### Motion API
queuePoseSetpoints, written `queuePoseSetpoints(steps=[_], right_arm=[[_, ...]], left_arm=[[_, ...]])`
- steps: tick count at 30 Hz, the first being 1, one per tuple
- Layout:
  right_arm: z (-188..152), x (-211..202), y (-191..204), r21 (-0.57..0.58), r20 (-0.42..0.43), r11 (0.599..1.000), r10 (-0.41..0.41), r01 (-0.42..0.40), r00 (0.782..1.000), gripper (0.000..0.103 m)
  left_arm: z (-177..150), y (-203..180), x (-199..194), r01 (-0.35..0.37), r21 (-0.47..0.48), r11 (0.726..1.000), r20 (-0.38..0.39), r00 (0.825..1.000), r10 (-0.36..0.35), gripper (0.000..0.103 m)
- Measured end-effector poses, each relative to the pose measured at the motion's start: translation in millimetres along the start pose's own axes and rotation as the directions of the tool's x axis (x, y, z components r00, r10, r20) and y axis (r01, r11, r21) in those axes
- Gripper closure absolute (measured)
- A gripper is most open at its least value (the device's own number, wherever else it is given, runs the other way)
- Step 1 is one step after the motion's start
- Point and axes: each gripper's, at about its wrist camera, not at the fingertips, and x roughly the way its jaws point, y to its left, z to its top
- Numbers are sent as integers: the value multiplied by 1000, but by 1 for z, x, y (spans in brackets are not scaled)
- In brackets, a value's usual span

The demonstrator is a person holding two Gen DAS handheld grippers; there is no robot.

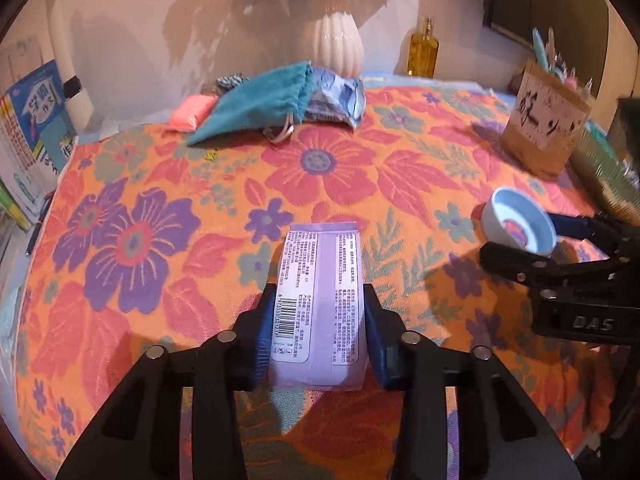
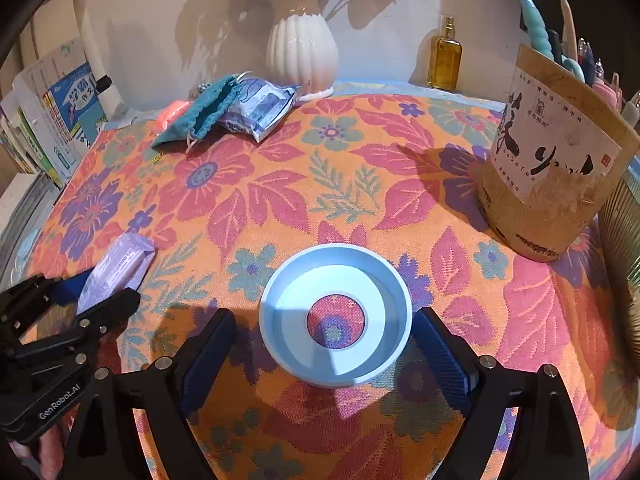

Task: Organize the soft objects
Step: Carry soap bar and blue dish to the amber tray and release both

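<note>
A lilac tissue pack [image 1: 320,292] with a printed label and barcode lies lengthwise on the flowered cloth [image 1: 160,184]. My left gripper [image 1: 318,336] is shut on its near end, both blue pads pressing its sides. The right wrist view shows the same pack [image 2: 120,264] in the left gripper [image 2: 108,292] at the far left. A pale blue ring [image 2: 280,308], cloth showing through its hole, sits between the fingers of my right gripper [image 2: 326,356], which is open around it. At the back left lie a teal drawstring pouch [image 1: 260,100], a blue-white soft packet [image 1: 340,100] and a pink piece [image 1: 190,114].
A white ribbed vase [image 1: 338,40] and a yellow bottle [image 1: 423,50] stand by the back wall. A cardboard pen holder [image 2: 552,168] stands at the right edge. Books [image 1: 36,128] lean beyond the table's left side.
</note>
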Motion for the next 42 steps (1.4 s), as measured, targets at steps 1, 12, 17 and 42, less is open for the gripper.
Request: queuePoseSetpoints(steps=[1, 12, 17, 42], right_arm=[[1, -1, -1, 4, 6, 1000, -7, 7, 1000, 14], [0, -21, -12, 62, 124, 997, 36, -44, 992, 36], [-1, -20, -1, 16, 122, 1000, -1, -1, 993, 36], [-23, -209, -244, 525, 362, 851, -257, 32, 896, 36]], left_arm=[[0, 1, 1, 2, -6, 1000, -5, 1000, -2, 67], [-3, 8, -15, 79, -44, 996, 91, 993, -75, 67], [-3, 11, -15, 97, -64, 993, 98, 991, -90, 67], [119, -259, -93, 279, 341, 898, 229, 901, -367, 67]])
